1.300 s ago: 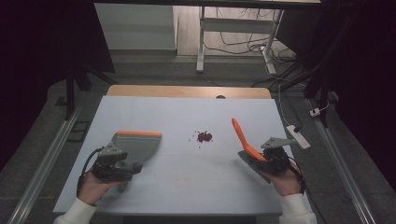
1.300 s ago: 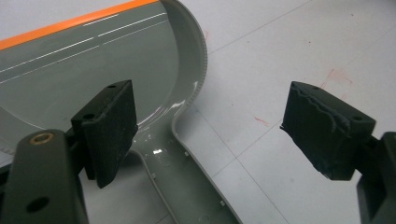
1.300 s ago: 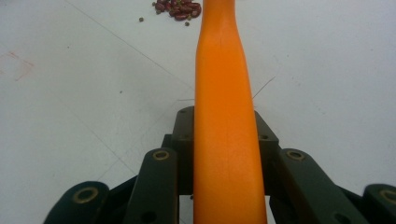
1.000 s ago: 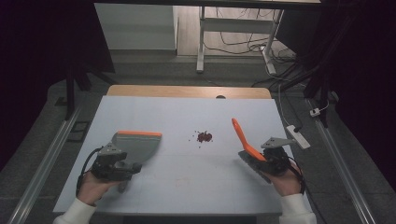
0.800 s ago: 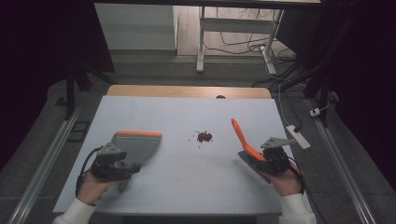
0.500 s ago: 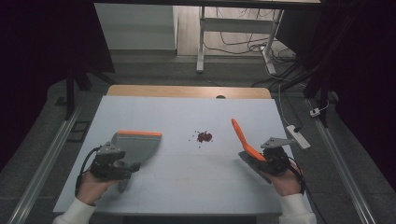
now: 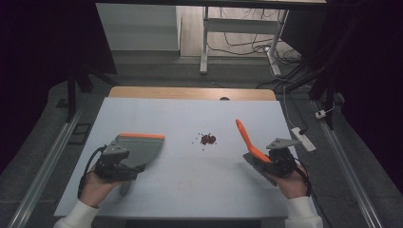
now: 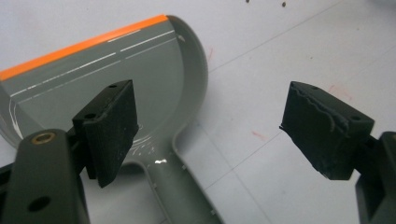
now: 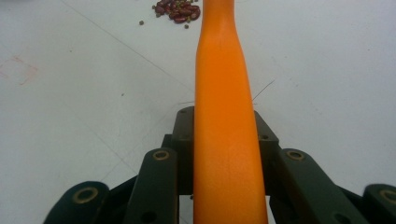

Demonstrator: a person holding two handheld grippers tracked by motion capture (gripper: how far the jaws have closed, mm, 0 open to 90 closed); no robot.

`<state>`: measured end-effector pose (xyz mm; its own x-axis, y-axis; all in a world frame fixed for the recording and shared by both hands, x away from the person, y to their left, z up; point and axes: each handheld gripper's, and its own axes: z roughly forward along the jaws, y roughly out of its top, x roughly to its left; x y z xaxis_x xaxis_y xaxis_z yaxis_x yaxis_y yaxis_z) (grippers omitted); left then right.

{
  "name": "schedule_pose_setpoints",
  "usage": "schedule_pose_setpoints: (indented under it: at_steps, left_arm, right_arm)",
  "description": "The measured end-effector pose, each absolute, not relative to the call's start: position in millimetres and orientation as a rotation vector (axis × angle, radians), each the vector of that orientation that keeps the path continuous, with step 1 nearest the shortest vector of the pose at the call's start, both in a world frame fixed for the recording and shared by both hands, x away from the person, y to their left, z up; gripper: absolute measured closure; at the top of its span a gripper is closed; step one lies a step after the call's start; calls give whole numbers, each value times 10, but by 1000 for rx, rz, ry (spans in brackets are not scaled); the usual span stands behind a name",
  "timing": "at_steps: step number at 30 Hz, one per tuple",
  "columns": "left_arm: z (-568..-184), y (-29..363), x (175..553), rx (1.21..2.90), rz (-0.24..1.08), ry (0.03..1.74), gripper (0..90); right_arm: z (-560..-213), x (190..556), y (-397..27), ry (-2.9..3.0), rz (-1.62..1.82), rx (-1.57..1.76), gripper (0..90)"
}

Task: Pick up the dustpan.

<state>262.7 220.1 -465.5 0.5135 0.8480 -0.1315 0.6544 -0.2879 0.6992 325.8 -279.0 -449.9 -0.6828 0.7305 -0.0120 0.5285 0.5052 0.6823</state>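
A white surface (image 7: 190, 190) with a bare wooden strip (image 7: 190, 93) along its far edge carries the work. Off its right far corner a white power strip (image 7: 303, 138) lies on the grey floor (image 7: 347, 171), with a small white plug (image 7: 321, 113) beyond it. Farther back stands a white metal table frame (image 7: 205, 42), black cables (image 7: 247, 47) tangled beneath it. Metal rails (image 7: 43, 166) run along the floor on both sides

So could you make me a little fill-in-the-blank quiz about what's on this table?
1. The right gripper is shut on a brush with an ____ handle.
2. The grey dustpan has an orange ____.
3. The left gripper has its fingers ____, above the dustpan's handle.
4. The small pile of dark red ____ lies between dustpan and brush.

Missing words: orange; edge; open; beans
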Motion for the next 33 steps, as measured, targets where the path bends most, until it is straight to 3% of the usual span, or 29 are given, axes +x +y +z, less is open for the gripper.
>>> schedule_pose_setpoints:
  at_steps: [12,23,33]
  left_arm:
    - [-4441,2070,2581,1982,324,1316,203]
    - [-4518,2253,2600,2023,266,1472,211]
    - [-4809,2311,2702,2069,195,1594,195]
  right_arm:
    - [-4397,3224,-2860,2424,1004,1056,705]
    - [-4415,3221,-2814,2441,998,1035,705]
    - [-4445,3225,-2792,2451,982,1030,705]
